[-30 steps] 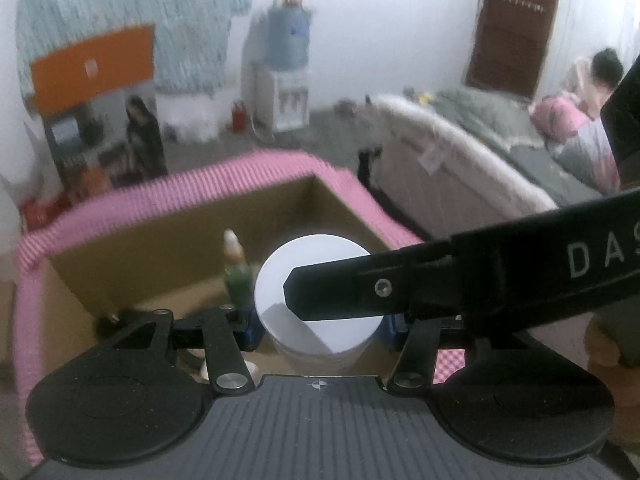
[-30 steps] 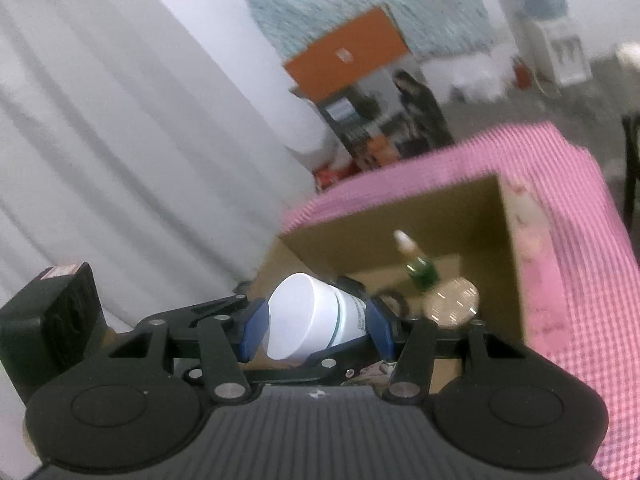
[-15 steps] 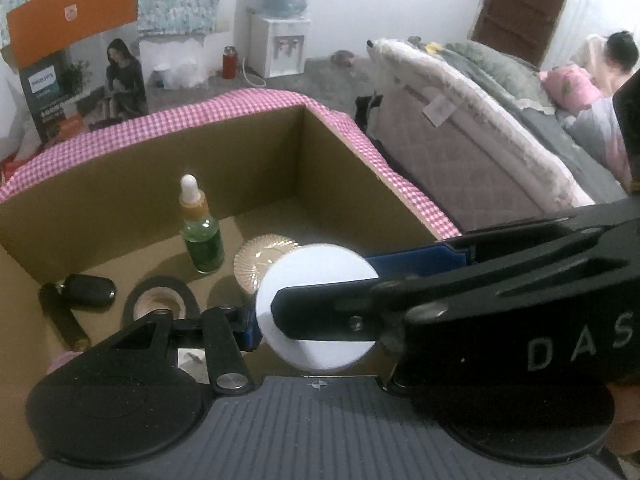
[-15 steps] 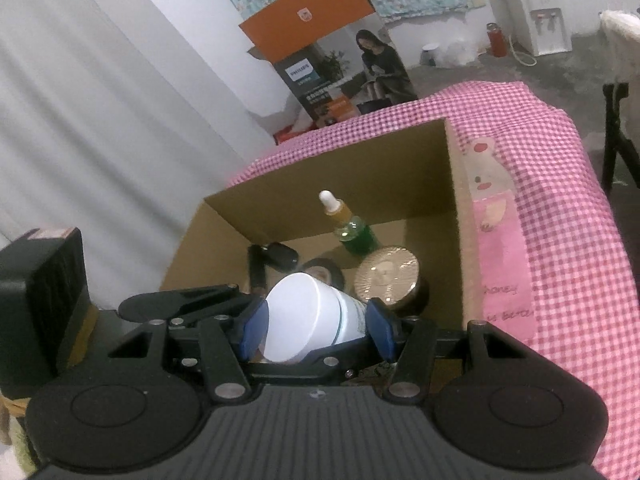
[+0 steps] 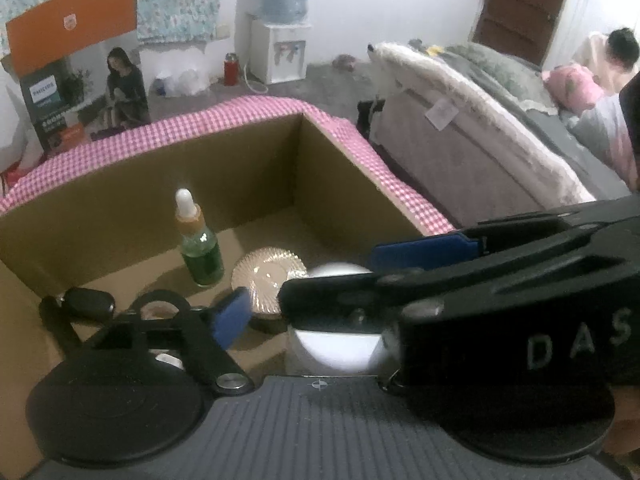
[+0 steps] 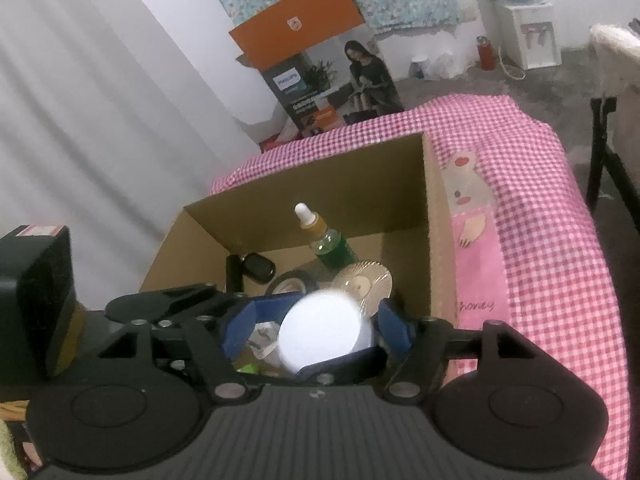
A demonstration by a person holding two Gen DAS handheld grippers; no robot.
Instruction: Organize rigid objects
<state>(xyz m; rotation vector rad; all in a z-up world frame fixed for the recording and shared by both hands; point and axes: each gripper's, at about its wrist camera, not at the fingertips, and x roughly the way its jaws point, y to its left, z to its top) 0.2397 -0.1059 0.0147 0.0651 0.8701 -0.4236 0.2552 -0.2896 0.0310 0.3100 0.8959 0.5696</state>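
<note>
Pink checked cloth (image 6: 532,216) under a cardboard box (image 6: 434,216). Nearest, white jar (image 6: 324,334) blurred between the blue pads of the right gripper (image 6: 316,326), pads clear of it: just been opening, released. Left gripper (image 5: 320,304) likewise just been opening, released, crossed by the right gripper's arm. Jar low in the box's near end, apparently dropping or just set down. Beyond it, gold disc (image 6: 362,286), tape roll (image 6: 286,282), green dropper bottle (image 6: 332,250), black fob (image 6: 260,266). Step in hand: letting the jar go. Next, probably: lift both grippers clear without knocking the bottle.
</note>
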